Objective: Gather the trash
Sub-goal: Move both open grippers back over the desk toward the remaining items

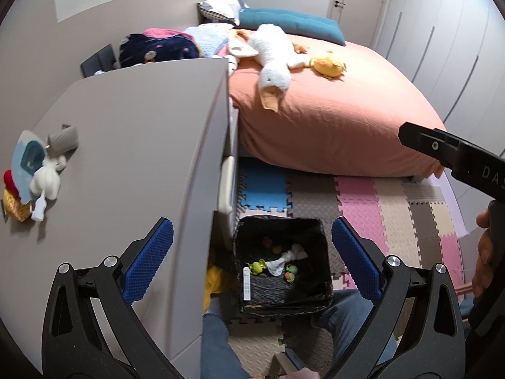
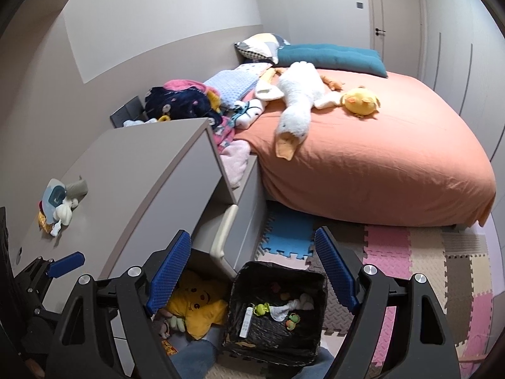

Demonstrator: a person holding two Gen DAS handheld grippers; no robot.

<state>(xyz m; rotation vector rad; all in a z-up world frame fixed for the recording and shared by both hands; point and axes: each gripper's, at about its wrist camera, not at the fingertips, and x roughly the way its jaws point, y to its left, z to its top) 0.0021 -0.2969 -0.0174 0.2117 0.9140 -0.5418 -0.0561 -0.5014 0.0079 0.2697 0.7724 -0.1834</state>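
A black-lined square bin (image 1: pixel 325 246) (image 2: pixel 320 300) stands on the floor mats beside the grey dresser. It holds a white crumpled tissue (image 1: pixel 295 252) (image 2: pixel 298 304), a white stick-like item (image 1: pixel 246 284) (image 2: pixel 245 322) and small green and orange scraps. My left gripper (image 1: pixel 252 252) is open and empty above the bin. My right gripper (image 2: pixel 252 268) is open and empty above the bin too. A pile of trash (image 1: pixel 34 170) (image 2: pixel 60 202), with wrappers, tissue and a small white bottle, lies on the dresser top at the left.
The grey dresser (image 1: pixel 142 132) (image 2: pixel 151 170) has an open drawer with a yellow plush (image 2: pixel 195 306) inside. An orange bed (image 1: pixel 331 117) (image 2: pixel 378 151) carries plush toys and pillows. Coloured foam mats (image 1: pixel 378 208) (image 2: pixel 410 252) cover the floor. The person's legs show below.
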